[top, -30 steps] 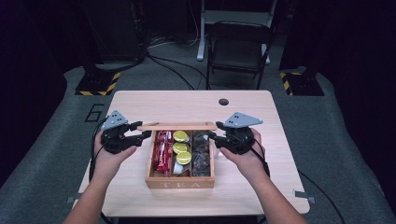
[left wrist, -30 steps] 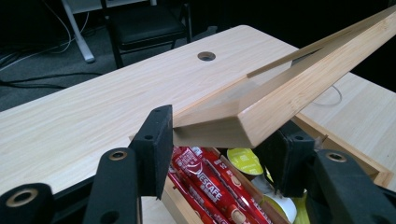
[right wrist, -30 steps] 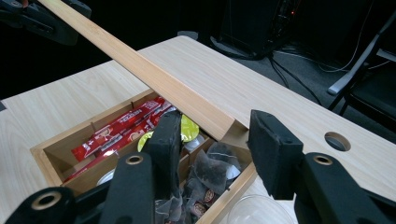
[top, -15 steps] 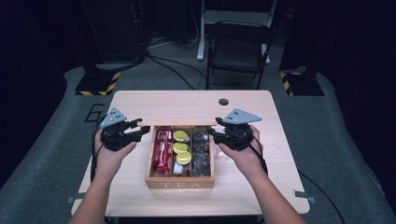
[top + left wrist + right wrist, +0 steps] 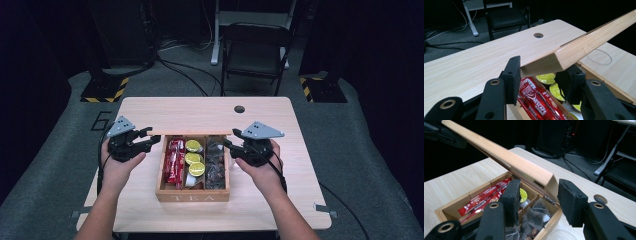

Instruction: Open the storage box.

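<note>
Wooden tea box [image 5: 192, 196] sitting open at centre frame, its hinged lid [image 5: 191, 133] standing raised.
Left gripper [image 5: 149, 140] and right gripper [image 5: 231, 141] are flanking the smooth, pale lid's ends, padded black jaws apart; glossy red sachets [image 5: 174, 161] are lying beside round yellow-green pods [image 5: 196, 169].

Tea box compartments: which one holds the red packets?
The compartment nearest the left tongs. The middle one holds yellow-green capsules, and the one by the right tongs holds dark tea bags.

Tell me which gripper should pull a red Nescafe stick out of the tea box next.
Left, probably. The left gripper is beside the red Nescafe sticks in the tea box's left compartment; the right gripper is across the box.
</note>
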Tool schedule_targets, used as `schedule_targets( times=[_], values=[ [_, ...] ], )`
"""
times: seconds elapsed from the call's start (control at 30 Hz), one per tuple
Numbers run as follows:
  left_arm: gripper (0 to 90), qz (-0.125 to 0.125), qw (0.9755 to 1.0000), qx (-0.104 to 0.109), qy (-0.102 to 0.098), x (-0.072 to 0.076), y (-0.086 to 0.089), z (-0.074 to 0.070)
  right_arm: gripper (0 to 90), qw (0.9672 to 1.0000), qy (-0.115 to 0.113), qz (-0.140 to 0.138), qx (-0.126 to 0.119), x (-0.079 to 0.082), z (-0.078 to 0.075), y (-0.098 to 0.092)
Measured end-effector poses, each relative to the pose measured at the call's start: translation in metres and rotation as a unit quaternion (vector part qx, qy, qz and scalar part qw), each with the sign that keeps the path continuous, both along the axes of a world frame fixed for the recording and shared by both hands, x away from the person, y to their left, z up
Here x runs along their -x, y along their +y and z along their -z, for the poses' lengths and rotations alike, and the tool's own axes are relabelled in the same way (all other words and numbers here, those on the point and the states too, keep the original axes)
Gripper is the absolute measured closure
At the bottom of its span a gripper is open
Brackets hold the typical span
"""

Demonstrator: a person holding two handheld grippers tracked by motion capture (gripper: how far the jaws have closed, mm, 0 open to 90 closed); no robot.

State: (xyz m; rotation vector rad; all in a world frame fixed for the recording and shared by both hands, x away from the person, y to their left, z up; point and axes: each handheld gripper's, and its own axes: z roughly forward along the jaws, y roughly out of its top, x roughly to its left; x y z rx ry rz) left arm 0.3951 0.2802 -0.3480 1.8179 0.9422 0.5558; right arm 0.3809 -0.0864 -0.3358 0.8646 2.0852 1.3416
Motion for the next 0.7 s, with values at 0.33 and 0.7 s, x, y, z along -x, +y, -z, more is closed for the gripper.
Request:
schedule_targets(
  times=[0.33,0.7],
  values=[
    [55.2,0.001,1.0,-0.005,-0.002,0.003,0.0,0.002,52.4,0.9997,0.007,0.006,-0.022,0.022,0.017,-0.01],
    [55.1,0.002,1.0,-0.003,-0.005,0.004,0.0,0.004,52.3,0.9997,0.017,-0.011,-0.011,0.027,0.057,-0.01]
  ],
)
